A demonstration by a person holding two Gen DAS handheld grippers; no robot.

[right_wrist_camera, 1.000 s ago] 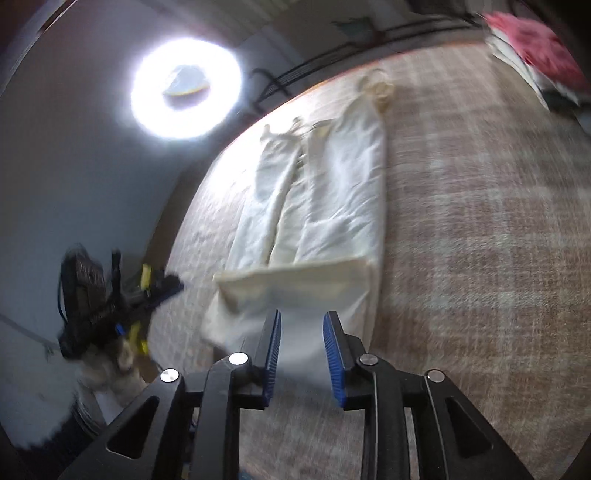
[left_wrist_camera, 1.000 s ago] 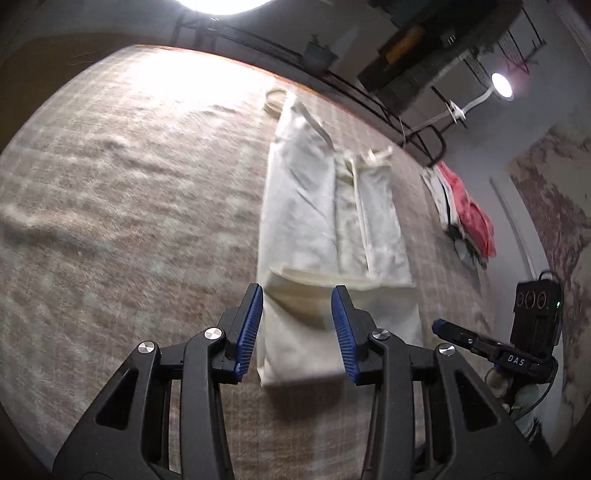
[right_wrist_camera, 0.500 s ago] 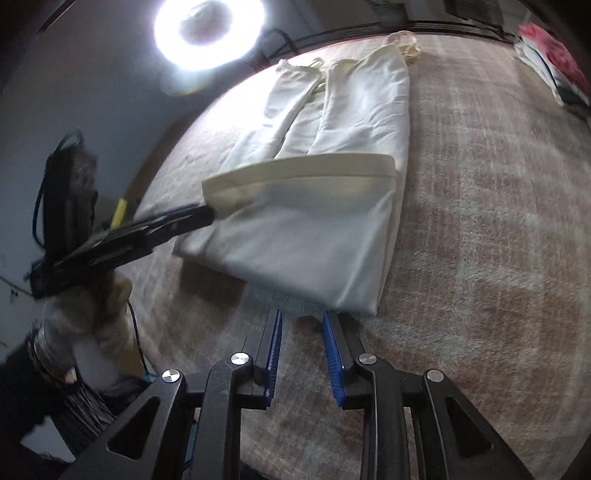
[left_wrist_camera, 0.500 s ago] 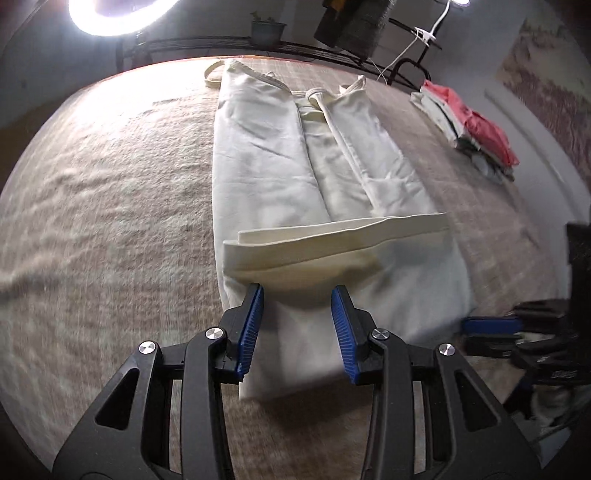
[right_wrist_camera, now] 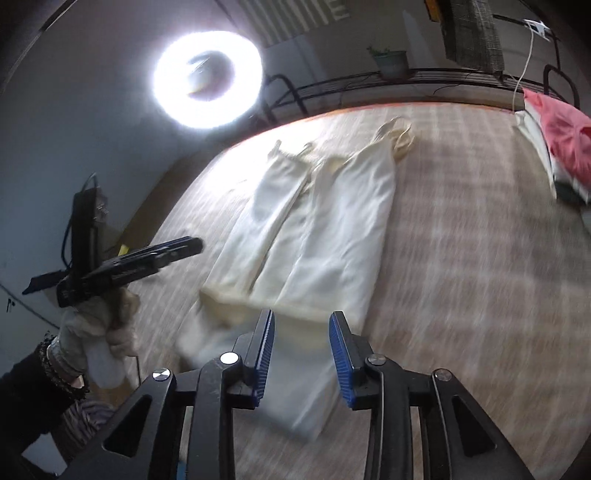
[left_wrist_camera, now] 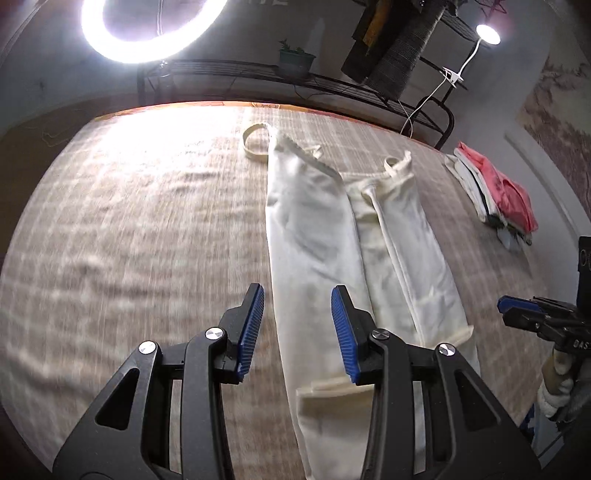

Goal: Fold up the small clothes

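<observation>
A cream strappy garment lies flat on the checked bed cover, both long sides folded in to a narrow strip and its near hem turned back. It also shows in the right wrist view. My left gripper is open and empty above the garment's near left edge. My right gripper is open and empty above the near hem. The right gripper shows at the right edge of the left wrist view. The left gripper shows at the left of the right wrist view.
A stack of folded clothes with a pink top layer sits at the bed's far right, also in the right wrist view. A ring light and a black metal rack stand behind the bed.
Both grippers have lifted and pulled back from the near hem. The right gripper's jaws have spread wider. The views now look further along the garment.
</observation>
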